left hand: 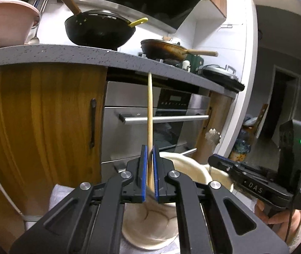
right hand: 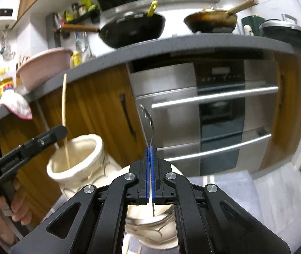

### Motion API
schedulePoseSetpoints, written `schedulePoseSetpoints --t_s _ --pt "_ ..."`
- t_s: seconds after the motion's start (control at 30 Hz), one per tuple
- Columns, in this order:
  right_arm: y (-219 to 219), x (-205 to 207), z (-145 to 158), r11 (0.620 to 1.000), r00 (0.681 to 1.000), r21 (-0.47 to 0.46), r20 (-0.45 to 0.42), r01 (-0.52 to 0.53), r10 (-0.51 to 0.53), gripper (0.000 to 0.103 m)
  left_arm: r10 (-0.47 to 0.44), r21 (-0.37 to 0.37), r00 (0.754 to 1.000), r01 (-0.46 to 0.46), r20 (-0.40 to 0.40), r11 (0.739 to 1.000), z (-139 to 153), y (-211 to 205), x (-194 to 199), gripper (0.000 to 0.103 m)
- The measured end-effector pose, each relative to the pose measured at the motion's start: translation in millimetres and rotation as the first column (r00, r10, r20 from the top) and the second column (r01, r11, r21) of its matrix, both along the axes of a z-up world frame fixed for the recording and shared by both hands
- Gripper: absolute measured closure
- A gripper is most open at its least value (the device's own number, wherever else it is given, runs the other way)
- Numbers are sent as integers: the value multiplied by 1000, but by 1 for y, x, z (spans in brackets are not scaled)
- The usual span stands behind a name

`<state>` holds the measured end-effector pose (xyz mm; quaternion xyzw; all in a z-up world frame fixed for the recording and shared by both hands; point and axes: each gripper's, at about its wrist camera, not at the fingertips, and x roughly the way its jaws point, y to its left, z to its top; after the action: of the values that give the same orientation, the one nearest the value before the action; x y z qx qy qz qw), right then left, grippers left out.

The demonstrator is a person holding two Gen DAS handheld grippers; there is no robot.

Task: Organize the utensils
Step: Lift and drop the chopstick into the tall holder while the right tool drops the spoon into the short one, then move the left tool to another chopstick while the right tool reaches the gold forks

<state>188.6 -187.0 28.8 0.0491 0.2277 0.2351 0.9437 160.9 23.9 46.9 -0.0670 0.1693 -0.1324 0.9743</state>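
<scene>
Wood first: a pale chopstick stands almost upright, clamped between the blue pads of the left gripper, its lower end dipping into the cream ceramic jar. Alongside, the right gripper is clenched on a metal spoon, bowl up, its handle reaching down over a second cream jar, though whether it touches is hard to tell. Behind them sits the steel oven.

The chopstick's lower end blurs between the left gripper's clamped pads. The spoon's bowl smears with motion. The cream jar hides the chopstick's tip, and a second jar sits mostly behind the right gripper.
</scene>
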Motion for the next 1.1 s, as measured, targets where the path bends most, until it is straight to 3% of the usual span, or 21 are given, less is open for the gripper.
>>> schedulePoseSetpoints --t_s 0.23,0.27,0.37,0.43,0.5,0.6,0.7,0.83,1.1 --pt "9 5 2 998 1000 -67 -28 -6 4 100 15 51 999 -14 -31 999 2 -6 0 95" --pt "9 6 3 997 1000 -75 -31 -5 3 97 16 52 999 -15 -35 999 2 -6 1 93" --pt "10 7 4 996 999 -91 -37 -14 11 79 28 54 999 -26 -38 998 4 -4 -1 75" --pt "11 5 6 995 999 -96 -33 -26 23 74 34 54 999 -33 -29 998 8 -3 -6 67" --pt "11 1 10 995 999 -86 -21 -47 45 56 39 57 999 -38 -26 998 11 -2 -10 60" --pt "10 -10 17 994 996 -71 4 -86 87 43 50 69 999 -49 -15 996 18 0 -20 46" --pt "12 -21 23 992 995 -88 21 -94 96 36 54 79 999 -53 -8 995 24 2 -33 40" --pt "7 -41 26 989 993 -99 22 -112 115 24 64 91 998 -63 -13 994 27 4 -52 19" --pt "-16 -77 14 986 995 -128 -30 -103 100 12 83 144 991 -67 -103 987 9 -2 -88 7"
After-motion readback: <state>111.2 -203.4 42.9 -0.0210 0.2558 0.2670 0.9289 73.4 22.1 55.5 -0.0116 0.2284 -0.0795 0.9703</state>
